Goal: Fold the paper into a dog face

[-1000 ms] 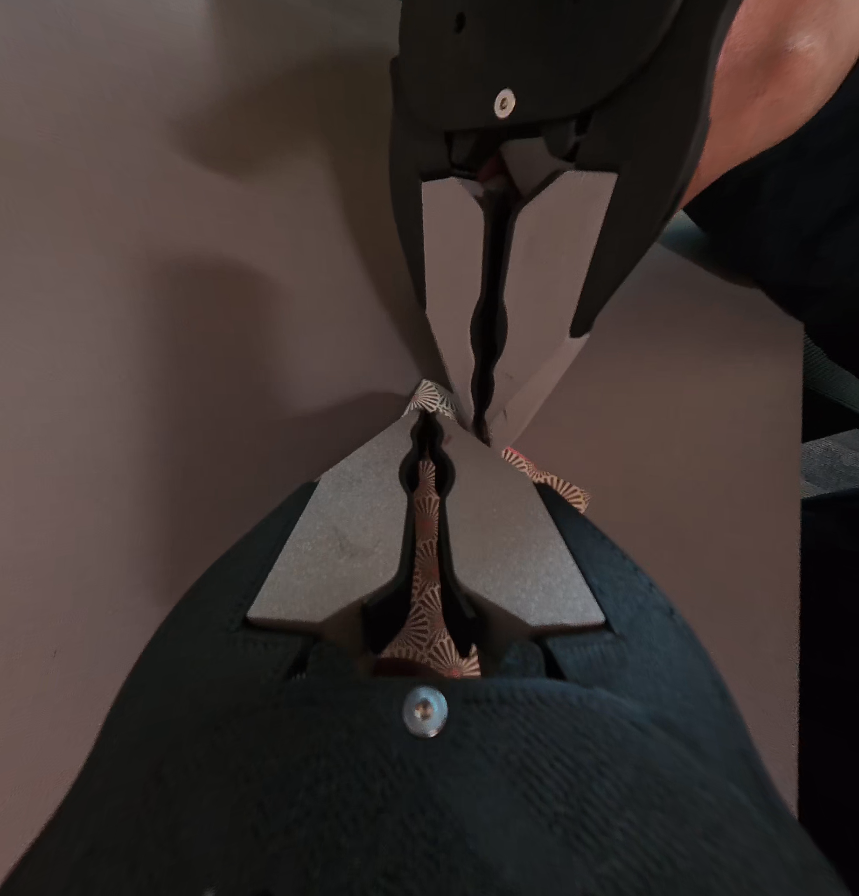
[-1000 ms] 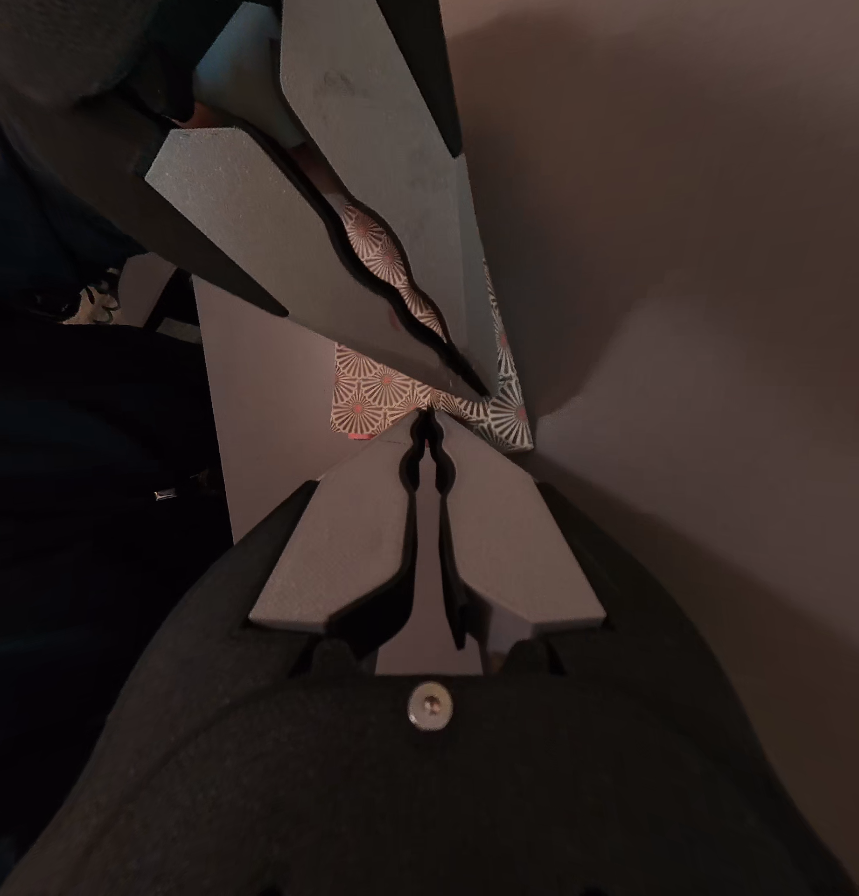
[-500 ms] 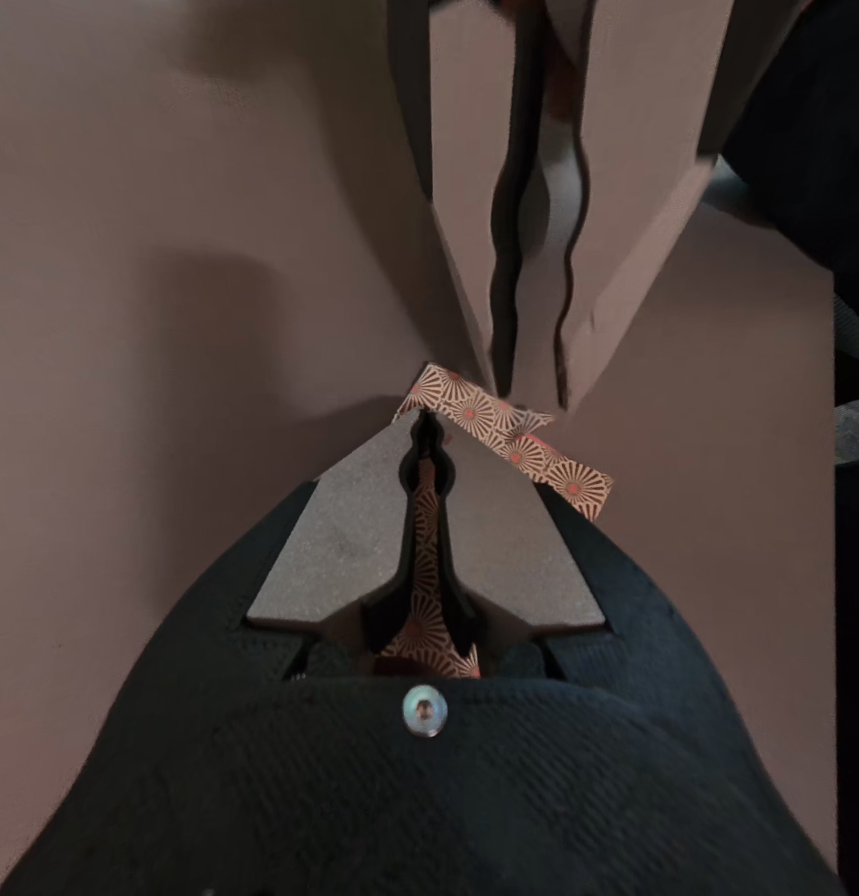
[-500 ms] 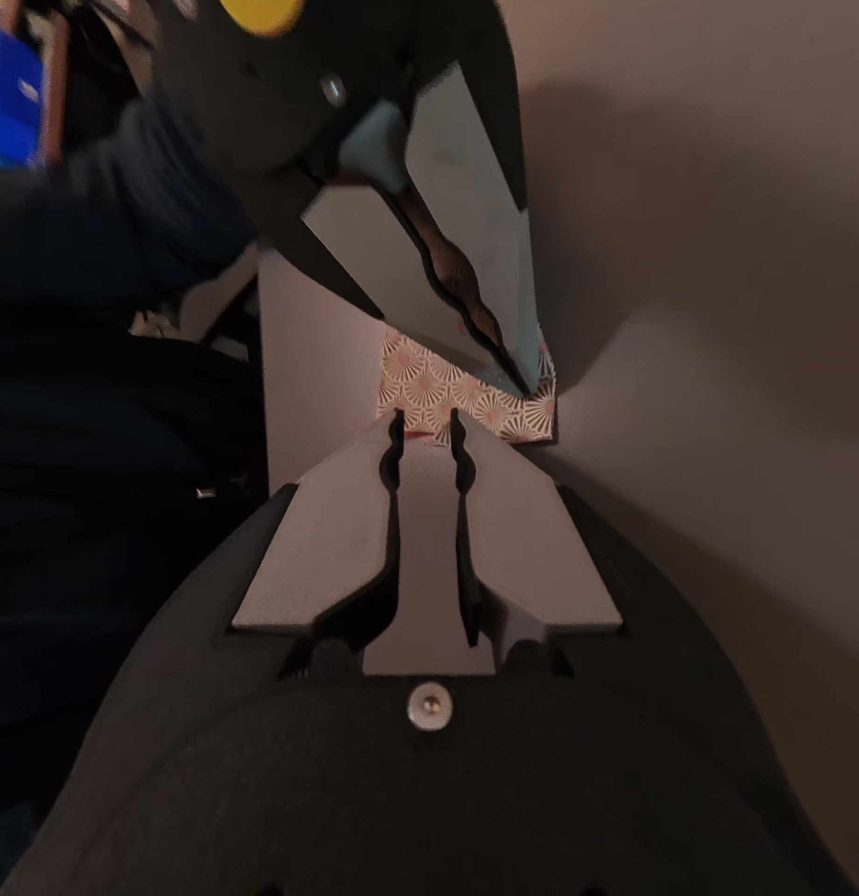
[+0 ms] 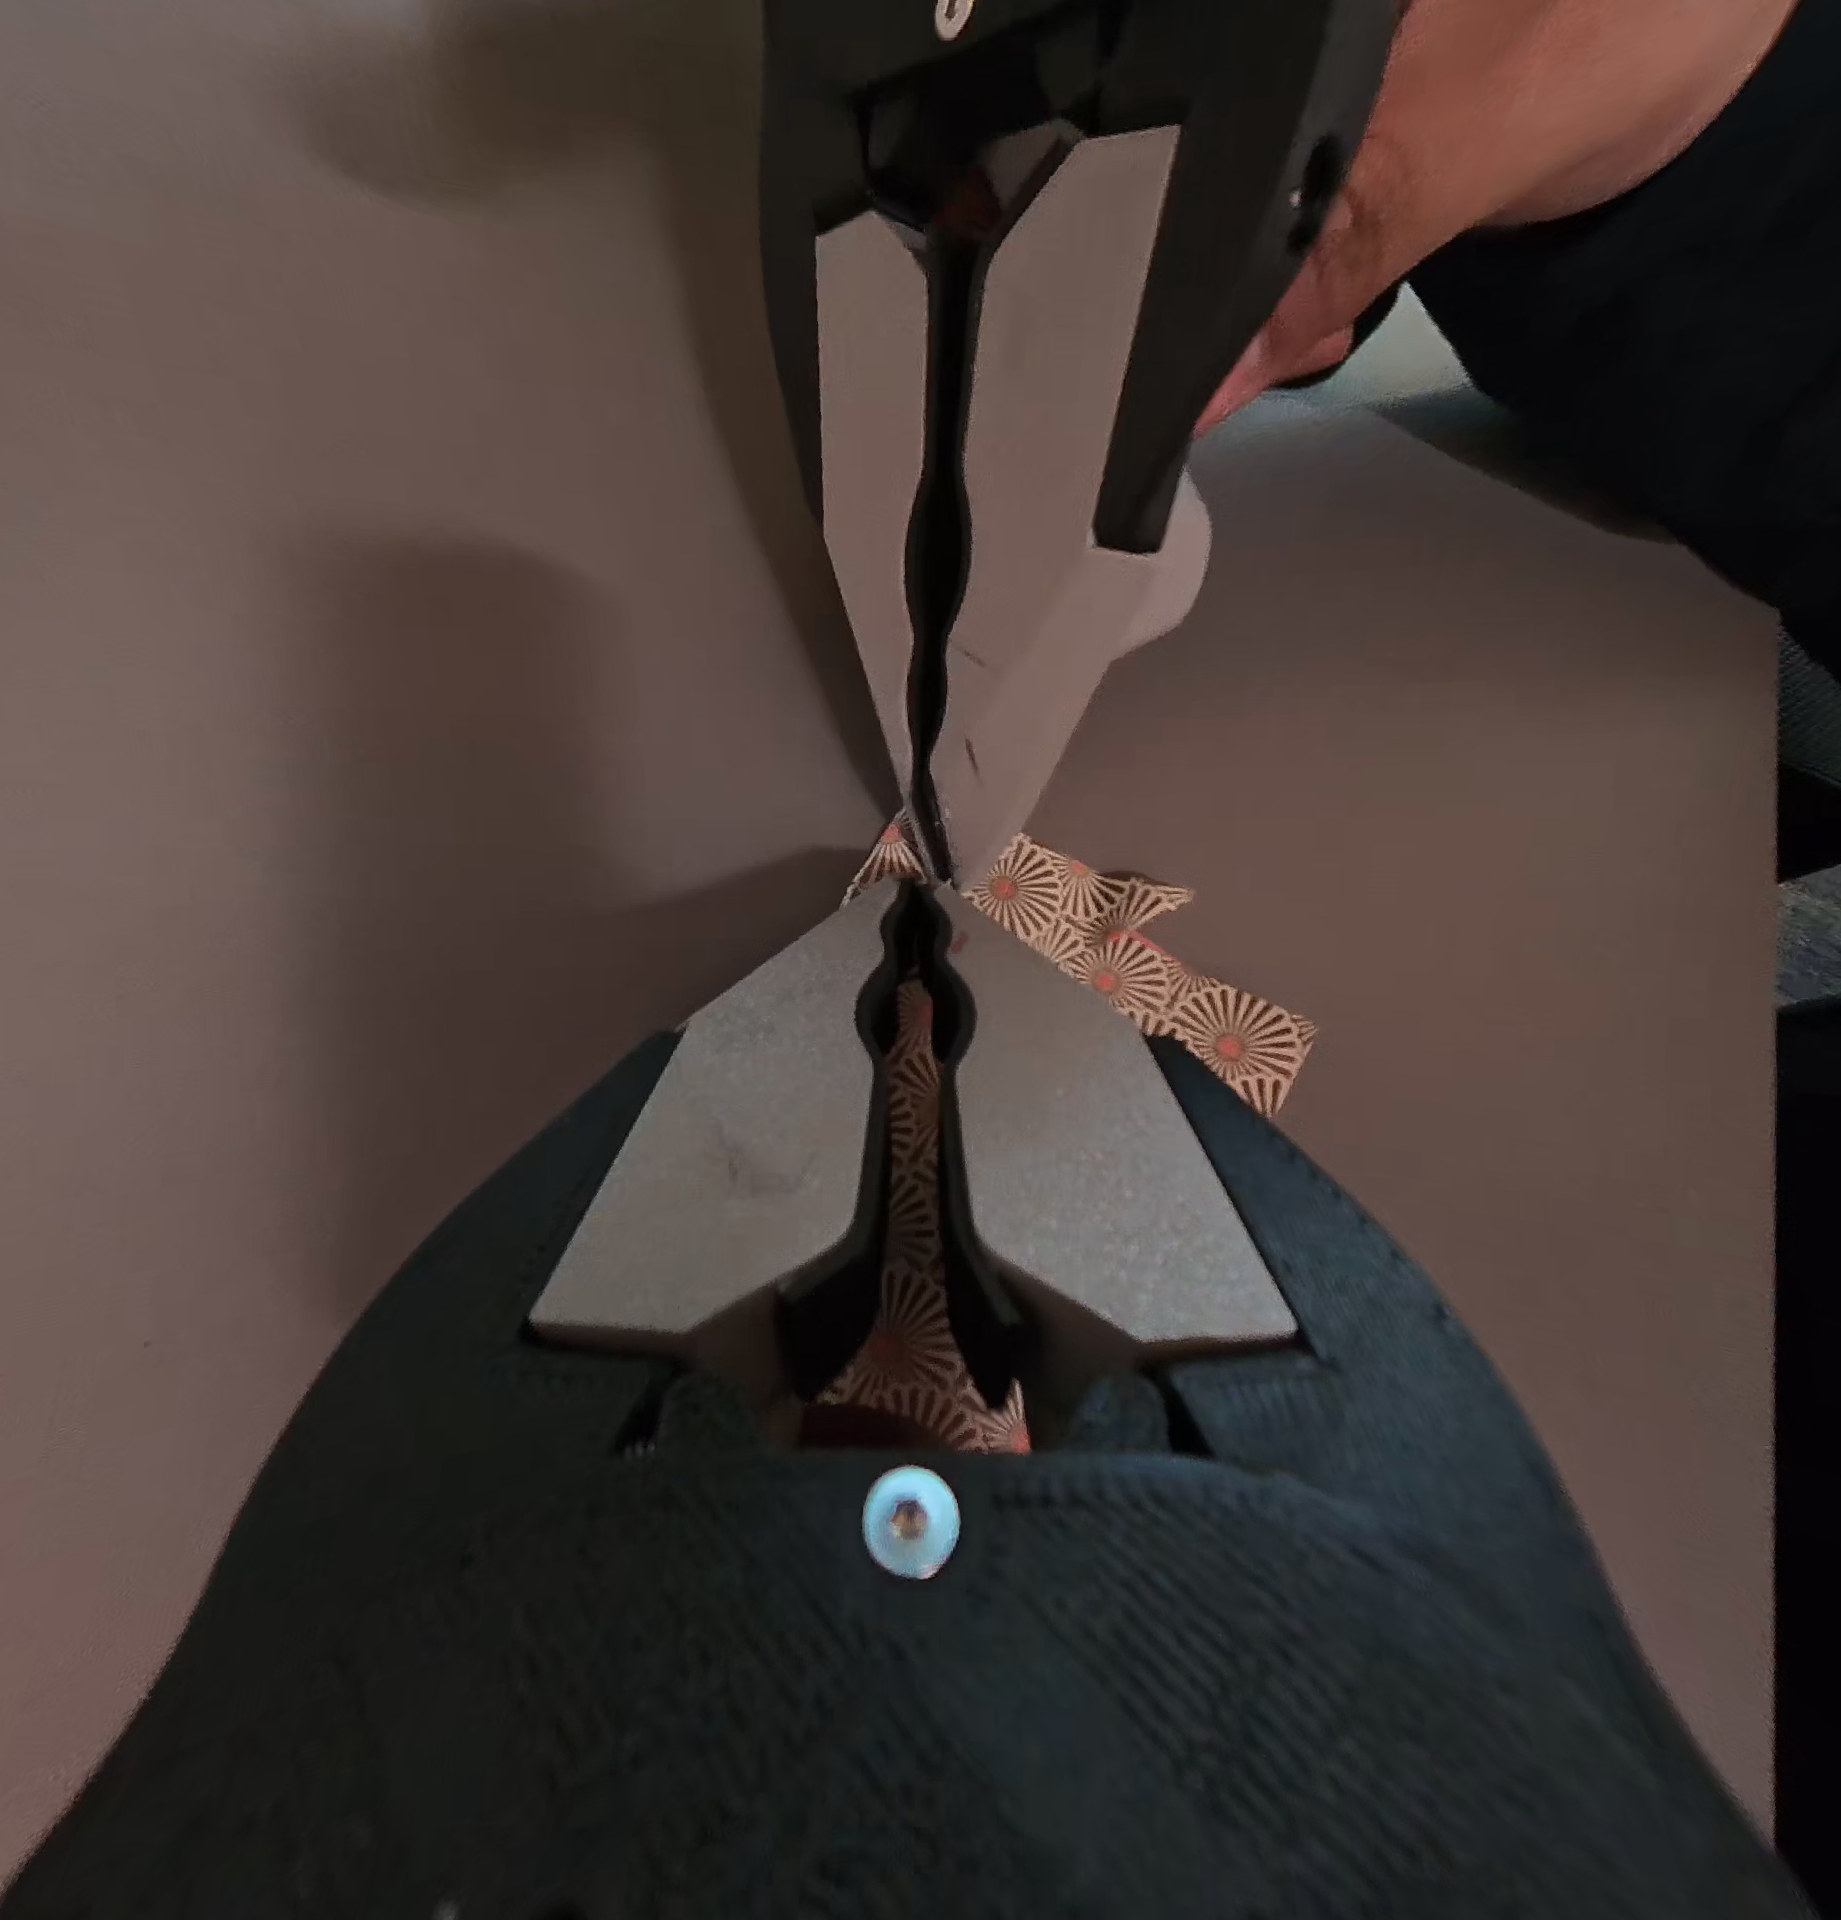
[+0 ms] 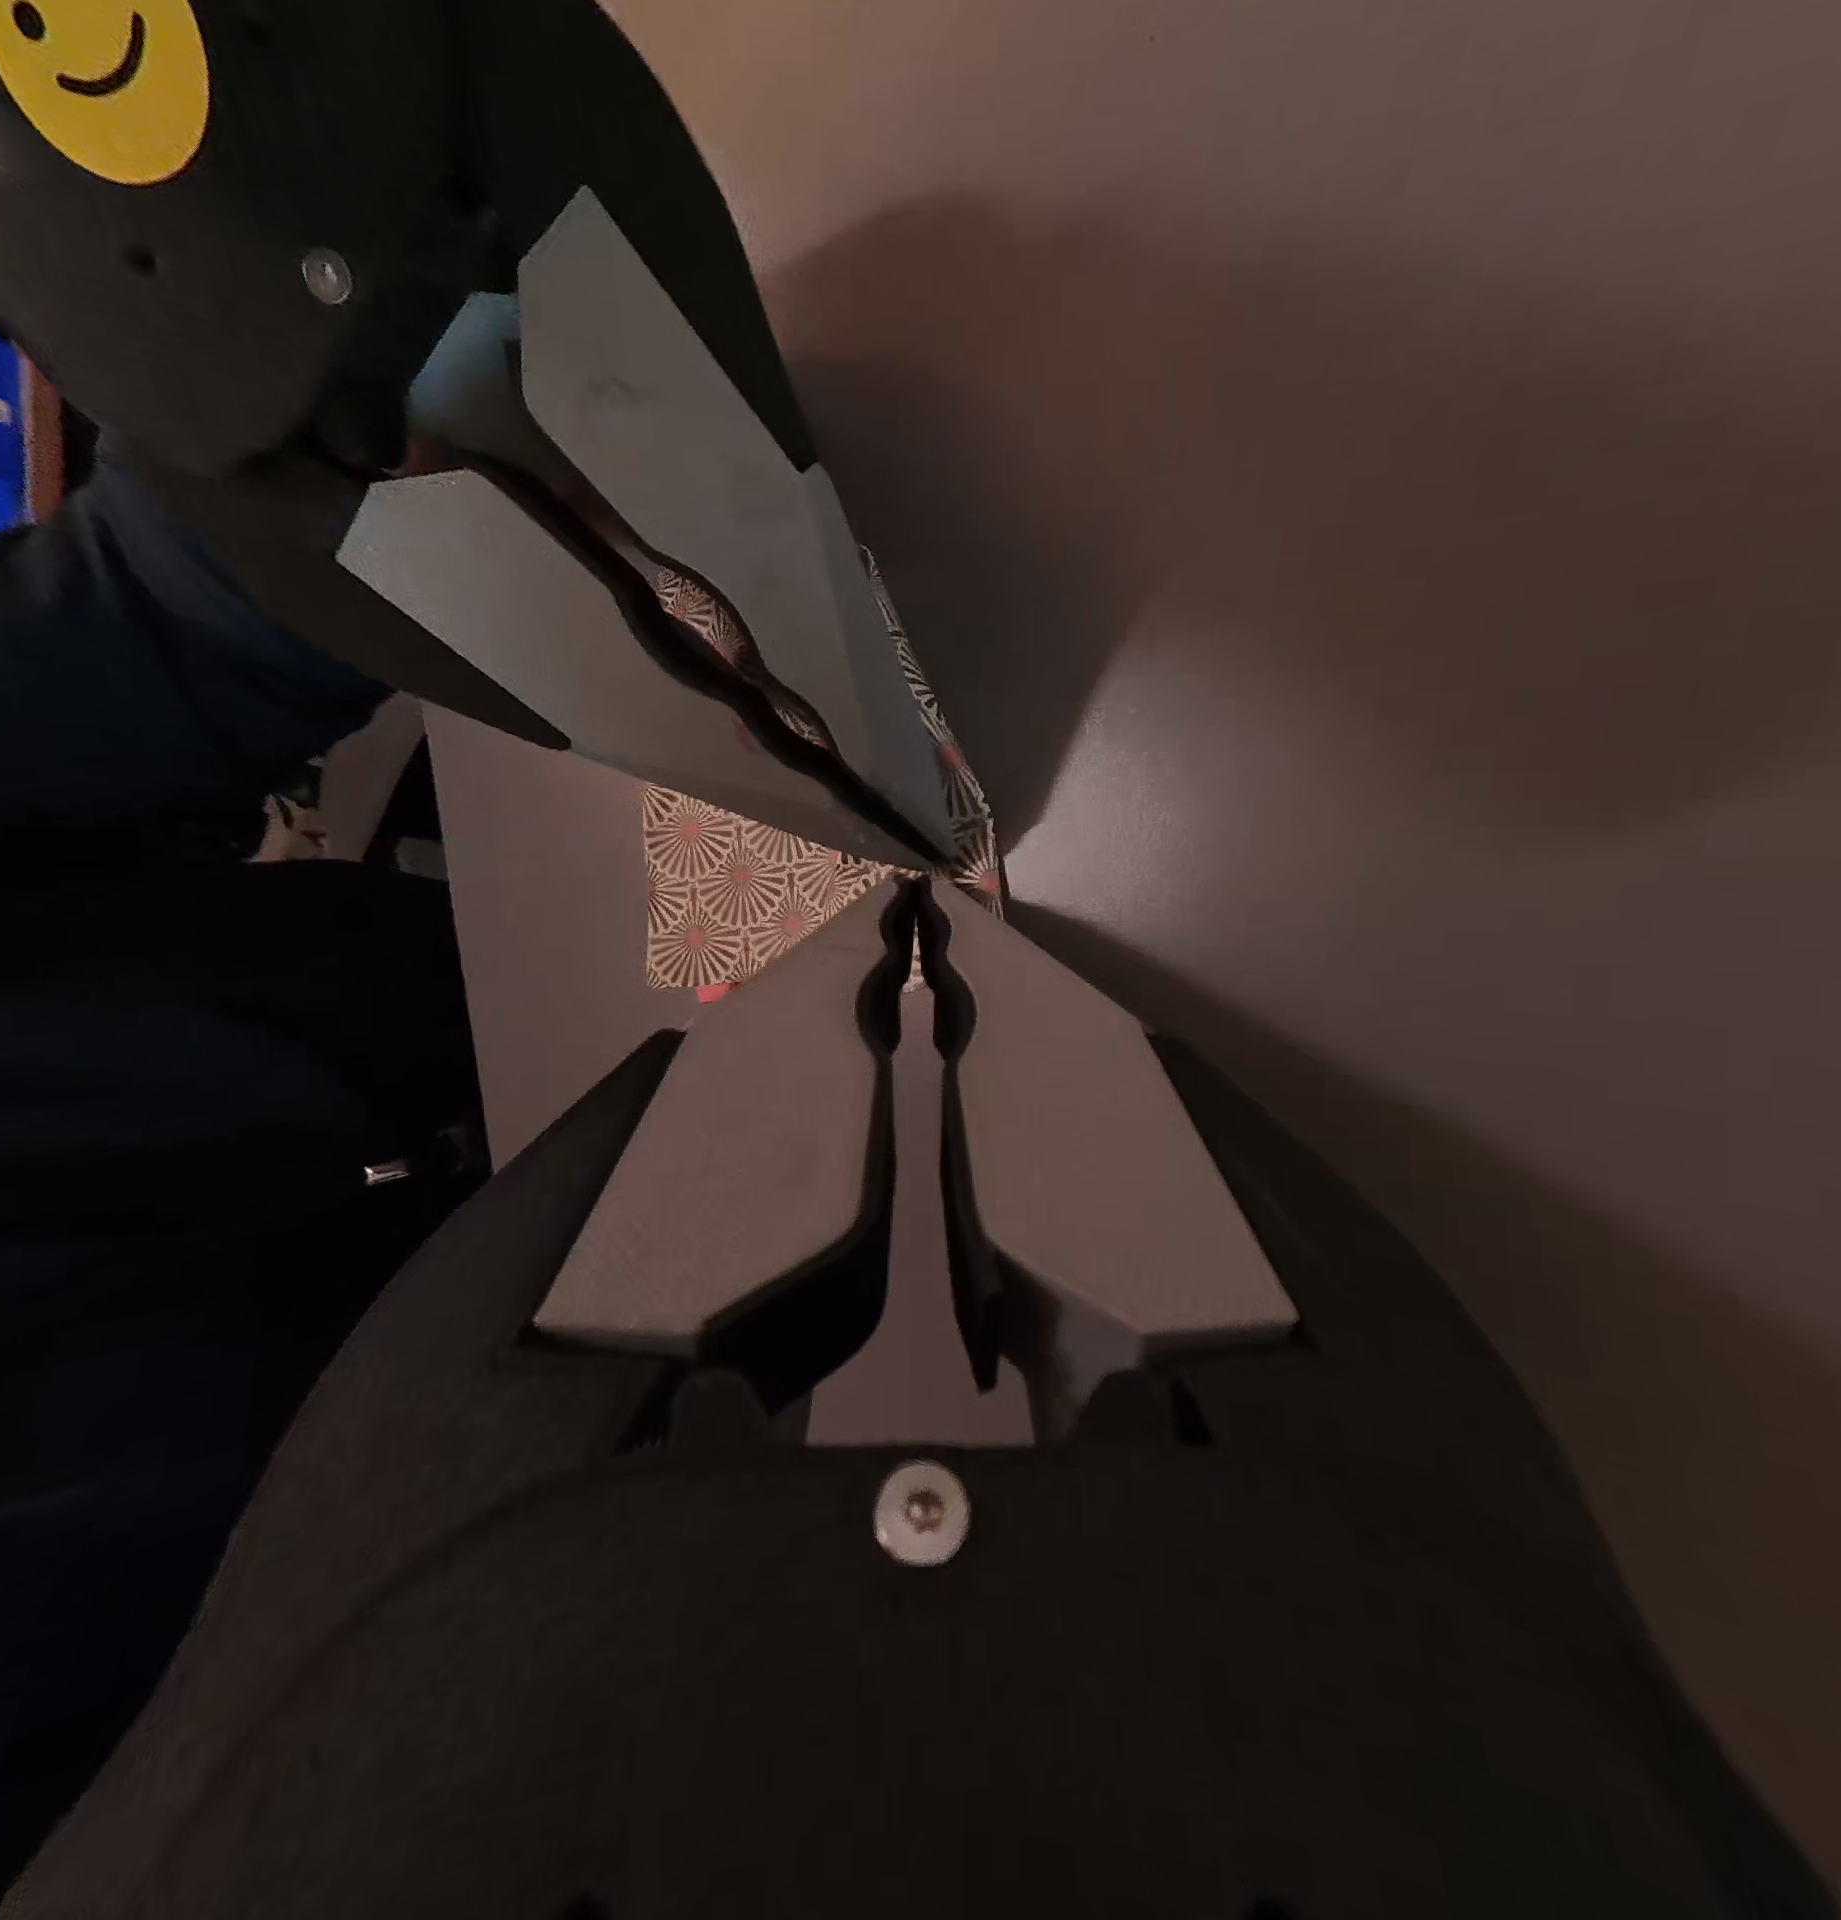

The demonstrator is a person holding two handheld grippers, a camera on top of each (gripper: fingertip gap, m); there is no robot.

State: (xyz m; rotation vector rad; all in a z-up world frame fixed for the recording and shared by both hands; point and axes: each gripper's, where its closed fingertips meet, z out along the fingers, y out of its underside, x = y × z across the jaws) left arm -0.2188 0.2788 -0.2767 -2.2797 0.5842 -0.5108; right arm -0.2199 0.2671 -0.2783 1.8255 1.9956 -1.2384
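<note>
The table [image 5: 324, 520], a plain grey-brown surface, fills the background of both views and carries nothing else that can be made out. Over it the two tools meet tip to tip. The left tool [image 5: 921, 914], seen from its own camera, is closed on the paper [image 5: 1124, 956], whose patterned sheet runs back between the jaws along their whole length; the right wrist view shows the same tool [image 6: 921, 847] entering from the upper left with the sheet visible in its wavy slot. The right tool [image 6: 918, 920] has its jaws drawn nearly together at the tips, right at the paper's near edge; whether those tips actually pinch the sheet cannot be told. In the left wrist view this tool [image 5: 931, 847] descends steeply from above, held by a hand [image 5: 1415, 208] at the upper right. The paper is a small folded piece with a fan-like print, held at the tools' meeting point; whether it touches the table cannot be told. Its free strip extends to the right and slightly toward the left tool's body, so its long axis lies obliquely across both tools' lines. The left tool is judged the anchor; the right, directly at the fold, is judged best placed to press or turn the flap.
</note>
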